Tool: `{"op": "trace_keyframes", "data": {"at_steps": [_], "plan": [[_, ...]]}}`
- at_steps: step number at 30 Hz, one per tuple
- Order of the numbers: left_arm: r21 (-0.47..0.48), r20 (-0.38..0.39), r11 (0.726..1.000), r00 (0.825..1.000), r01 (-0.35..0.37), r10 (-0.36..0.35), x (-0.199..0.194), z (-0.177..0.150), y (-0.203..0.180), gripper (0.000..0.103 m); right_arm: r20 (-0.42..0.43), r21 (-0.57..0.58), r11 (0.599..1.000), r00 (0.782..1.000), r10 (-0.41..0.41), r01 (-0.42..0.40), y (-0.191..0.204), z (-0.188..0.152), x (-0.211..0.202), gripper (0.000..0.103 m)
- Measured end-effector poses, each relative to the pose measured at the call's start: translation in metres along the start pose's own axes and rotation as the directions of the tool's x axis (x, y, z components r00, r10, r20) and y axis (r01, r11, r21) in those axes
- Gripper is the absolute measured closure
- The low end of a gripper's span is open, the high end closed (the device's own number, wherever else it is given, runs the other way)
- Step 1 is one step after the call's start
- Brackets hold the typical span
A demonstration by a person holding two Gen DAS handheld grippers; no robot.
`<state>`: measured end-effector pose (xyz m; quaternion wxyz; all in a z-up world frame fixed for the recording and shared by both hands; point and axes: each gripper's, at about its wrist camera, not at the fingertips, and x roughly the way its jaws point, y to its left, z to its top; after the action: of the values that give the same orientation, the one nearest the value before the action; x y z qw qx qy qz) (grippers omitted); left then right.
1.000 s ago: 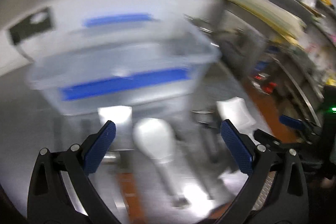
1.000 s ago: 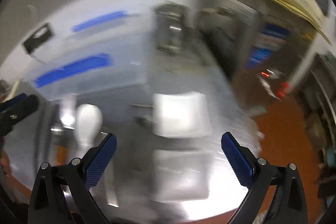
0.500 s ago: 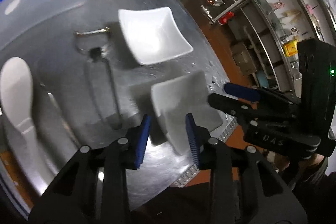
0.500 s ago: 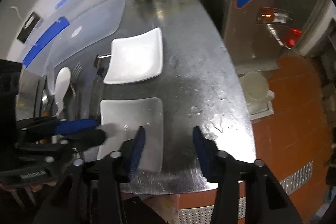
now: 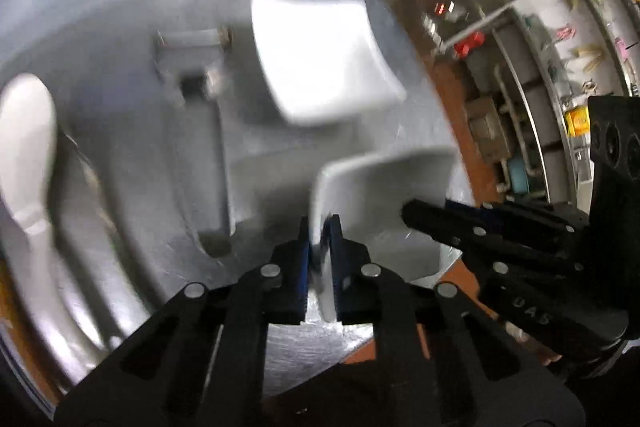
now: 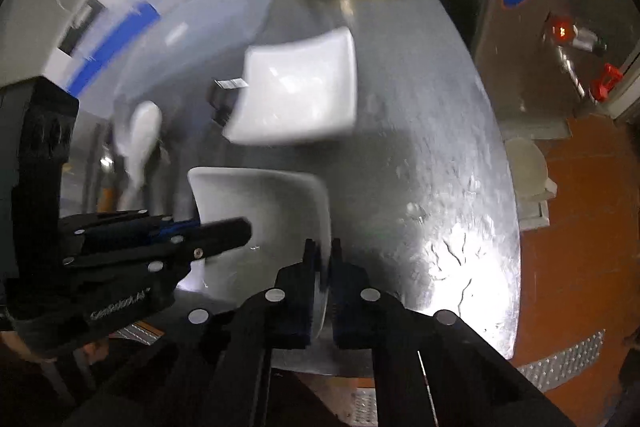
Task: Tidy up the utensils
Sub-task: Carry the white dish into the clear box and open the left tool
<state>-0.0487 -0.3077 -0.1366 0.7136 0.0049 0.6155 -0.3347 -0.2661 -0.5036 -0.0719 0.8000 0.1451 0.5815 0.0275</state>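
Gripping opposite rims of the near white square ceramic dish (image 6: 264,211), left gripper (image 5: 320,259) and right gripper (image 6: 325,279) fingers closed on it, at the steel bench (image 6: 420,147) front edge.

White square dish (image 6: 260,211), both rims clamped

Glossy white dishes (image 6: 296,95), brushed metal counter (image 6: 420,163)

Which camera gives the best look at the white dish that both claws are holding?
The right wrist view: the near white dish shows most of its basin and far rim, with the right claw pinching its right edge. The left wrist view shows the same dish more blurred, with the left claw on its left edge.
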Motion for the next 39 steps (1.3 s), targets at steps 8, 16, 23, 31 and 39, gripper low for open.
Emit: {"op": "trace_keyframes", "data": {"at_steps": [8, 16, 23, 31, 39], "plan": [[0.111, 0.384, 0.989, 0.922, -0.100, 0.050, -0.162, 0.072, 0.013, 0.095, 0.334, -0.210, 0.977, 0.942, 0.031, 0.042, 0.093, 0.097, -0.100, 0.095], [-0.026, 0.246, 0.988, 0.957, -0.153, 0.155, -0.182, 0.228, 0.141, 0.095, 0.176, -0.234, 0.967, 0.982, -0.061, 0.102, 0.192, 0.296, -0.013, 0.094], [-0.193, -0.017, 0.978, 0.997, -0.076, 0.074, -0.077, 0.278, 0.242, 0.094, -0.057, -0.194, 0.961, 0.975, -0.213, 0.198, 0.199, 0.350, 0.111, 0.094], [-0.229, -0.105, 0.971, 0.993, -0.071, 0.047, -0.020, 0.306, 0.274, 0.094, -0.136, -0.139, 0.954, 0.949, -0.285, 0.267, 0.183, 0.364, 0.167, 0.092], [-0.109, 0.157, 0.987, 0.978, -0.119, 0.135, -0.113, 0.289, 0.222, 0.093, 0.130, -0.232, 0.952, 0.976, -0.175, 0.201, 0.196, 0.333, 0.046, 0.070]]}}
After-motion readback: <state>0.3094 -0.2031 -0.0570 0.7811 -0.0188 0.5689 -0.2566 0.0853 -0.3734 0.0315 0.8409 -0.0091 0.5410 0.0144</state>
